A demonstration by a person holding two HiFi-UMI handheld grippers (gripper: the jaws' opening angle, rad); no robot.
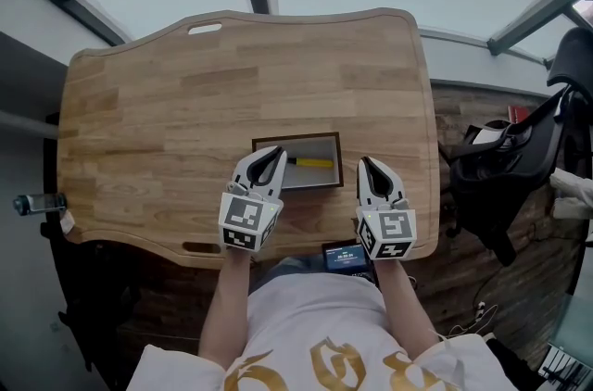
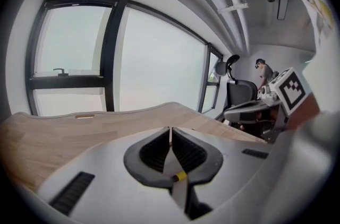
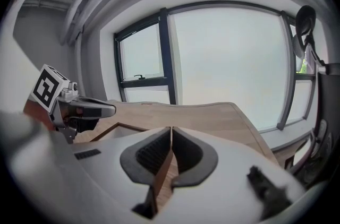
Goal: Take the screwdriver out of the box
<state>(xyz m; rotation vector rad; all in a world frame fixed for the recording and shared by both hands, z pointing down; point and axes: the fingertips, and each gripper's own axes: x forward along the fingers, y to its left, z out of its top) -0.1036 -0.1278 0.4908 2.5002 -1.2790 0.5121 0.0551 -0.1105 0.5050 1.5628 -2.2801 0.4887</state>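
A shallow box with a dark brown rim (image 1: 265, 142) sits in the near middle of the wooden table (image 1: 167, 111). Inside it lies a screwdriver (image 1: 313, 163) with a yellow handle, pointing left to right. My left gripper (image 1: 276, 155) is shut and empty, its tips over the box's left part, close to the screwdriver's left end. In the left gripper view the jaws (image 2: 170, 130) meet, and a bit of yellow handle (image 2: 181, 176) shows through the gap below them. My right gripper (image 1: 364, 163) hovers just right of the box, shut with nothing in it (image 3: 171, 130).
A dark phone-like device (image 1: 345, 256) lies at the table's near edge between my arms. A black office chair (image 1: 519, 157) stands to the right of the table. Large windows run behind the table's far edge. A person (image 2: 262, 71) stands far off.
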